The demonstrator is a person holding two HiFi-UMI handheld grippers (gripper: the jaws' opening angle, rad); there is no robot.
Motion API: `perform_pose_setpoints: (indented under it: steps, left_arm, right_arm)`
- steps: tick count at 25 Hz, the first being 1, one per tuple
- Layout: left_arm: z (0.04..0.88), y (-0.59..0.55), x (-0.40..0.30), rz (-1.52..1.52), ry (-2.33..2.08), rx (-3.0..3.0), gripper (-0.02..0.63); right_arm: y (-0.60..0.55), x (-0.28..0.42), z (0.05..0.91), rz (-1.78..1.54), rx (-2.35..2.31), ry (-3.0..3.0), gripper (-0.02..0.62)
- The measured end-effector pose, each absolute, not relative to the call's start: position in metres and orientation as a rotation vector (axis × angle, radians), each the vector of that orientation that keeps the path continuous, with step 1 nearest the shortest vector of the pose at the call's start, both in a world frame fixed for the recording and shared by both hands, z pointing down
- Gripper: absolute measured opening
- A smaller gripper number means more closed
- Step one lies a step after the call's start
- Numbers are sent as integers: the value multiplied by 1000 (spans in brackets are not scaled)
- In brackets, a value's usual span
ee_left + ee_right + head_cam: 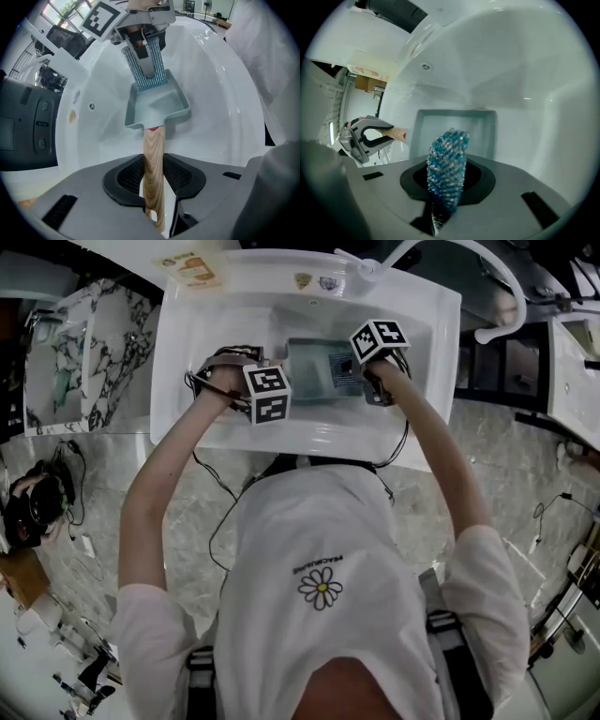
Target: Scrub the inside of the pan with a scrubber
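Left: left gripper (153,187), pointing steeply down into the white sink (187,352). Fingers (129,180) closed on the wooden handle (153,150), pads pressed to both sides. This hand acts as the anchor.

Centre: pan (157,105), square and grey-green, sits low in the sink basin with its mouth up and the handle running back toward the left gripper. Its floor looks bare and pale, with no foam or residue that I can make out.

Right: right gripper (447,190), angled down over the pan's far end. Fingers (480,180) clamped on the blue-and-silver mesh scrubber (447,161), which stands out past the tips. In the left gripper view the scrubber's free end reaches the pan's far rim and inner wall. I cannot tell whether it bears on the floor.

Step in hand, as I judge it: scrubbing is under way or just starting, at the far edge of the pan.

Next move calls for:
- the left grip firm, so the pan does not skate
- the scrubber pressed flat to the floor
- strokes worked back toward the handle, corners included
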State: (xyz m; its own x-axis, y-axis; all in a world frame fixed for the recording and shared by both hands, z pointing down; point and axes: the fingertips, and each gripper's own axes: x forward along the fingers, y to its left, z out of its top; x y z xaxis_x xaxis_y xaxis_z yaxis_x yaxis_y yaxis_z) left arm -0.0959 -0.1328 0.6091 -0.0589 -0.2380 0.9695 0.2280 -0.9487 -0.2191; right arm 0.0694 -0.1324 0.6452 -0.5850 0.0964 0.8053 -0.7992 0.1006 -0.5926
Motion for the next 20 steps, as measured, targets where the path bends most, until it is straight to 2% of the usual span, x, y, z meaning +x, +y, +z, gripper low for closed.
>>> perform_pose_setpoints:
  steps: [7, 20]
  left_arm:
    - [607, -130, -93, -2078, 21, -1905, 135]
    - [608, -132, -93, -2094, 34, -1906, 135]
  right_arm:
    - [-114, 124, 673, 1524, 787, -1522, 57]
    - [-110, 116, 693, 1564, 802, -1470, 57]
